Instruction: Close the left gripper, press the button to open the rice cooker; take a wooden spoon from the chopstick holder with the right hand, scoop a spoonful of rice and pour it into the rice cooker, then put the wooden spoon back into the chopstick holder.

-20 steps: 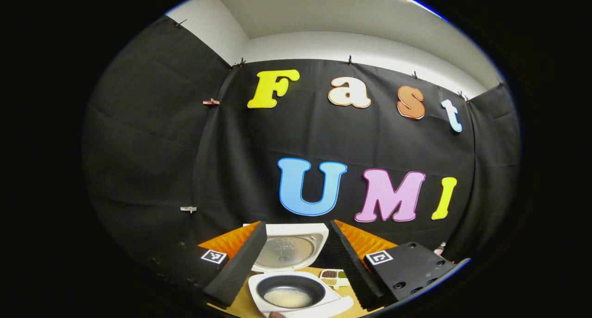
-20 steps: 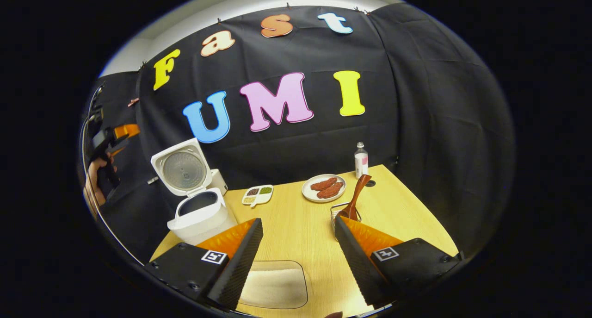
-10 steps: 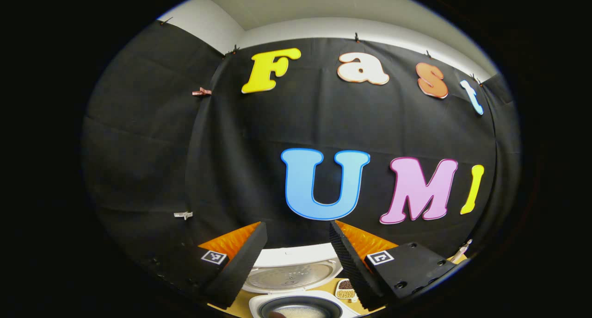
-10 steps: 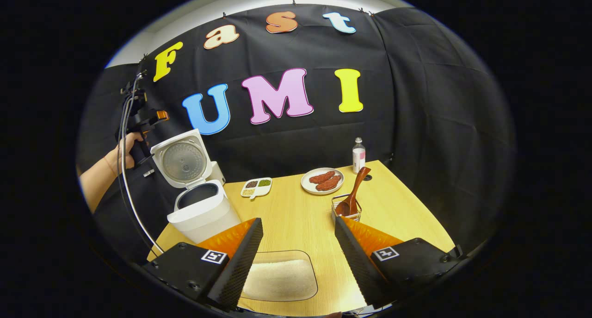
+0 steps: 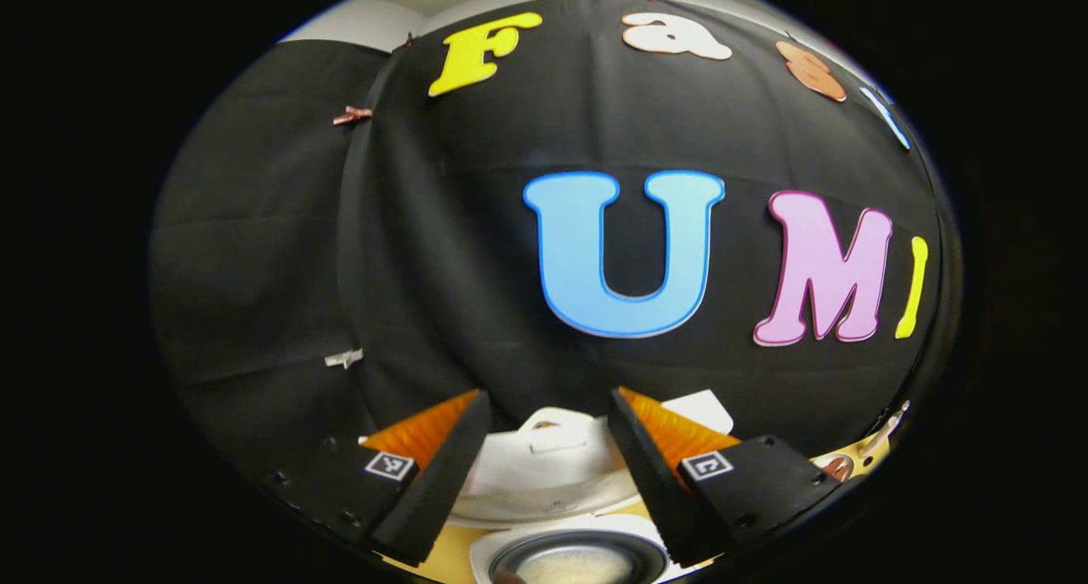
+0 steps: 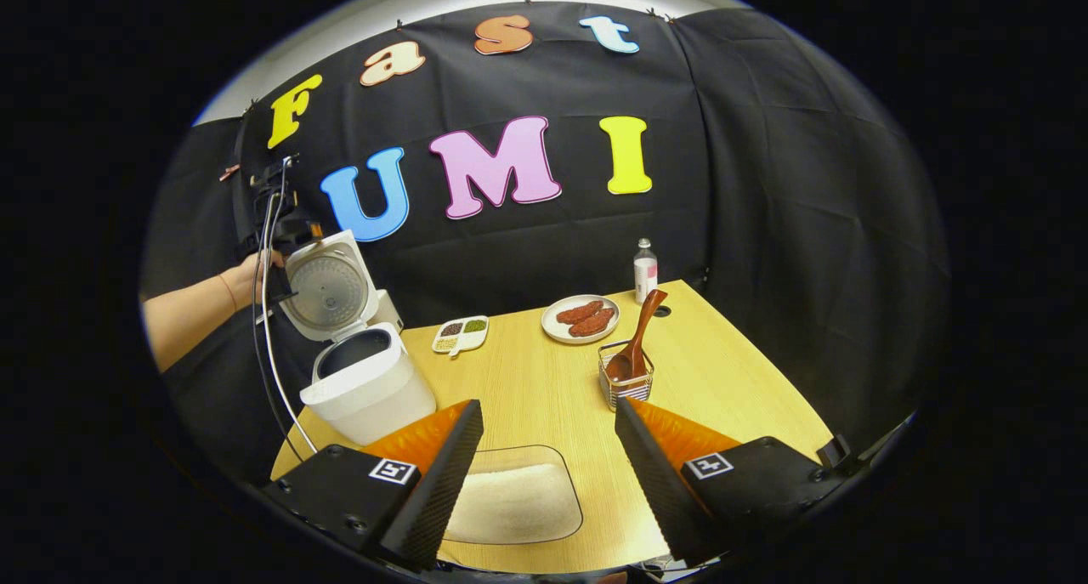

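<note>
The white rice cooker point(image 6: 367, 390) stands at the table's left with its lid point(image 6: 328, 286) raised. Its inner pot point(image 5: 578, 564) holds a little rice. My left gripper point(image 5: 548, 397) hovers open above the lid's top edge point(image 5: 552, 452), nothing between its fingers. In the right gripper view the left gripper point(image 6: 280, 218) sits beside the lid's upper rim, held by a hand point(image 6: 246, 278). The wooden spoon point(image 6: 639, 339) leans in the wire chopstick holder point(image 6: 625, 386). My right gripper point(image 6: 548, 405) is open and empty over a clear tray of rice point(image 6: 514, 497).
A plate of reddish-brown food point(image 6: 581, 319), a small bottle point(image 6: 645, 271) and a divided dish of grains point(image 6: 460, 334) sit toward the far side of the wooden table point(image 6: 731, 388). A cable point(image 6: 270, 346) hangs from the left gripper past the cooker.
The left gripper moved closer to the raised lid and tipped downward. The right gripper drew back, so the holder and spoon look farther off. Both stayed open.
</note>
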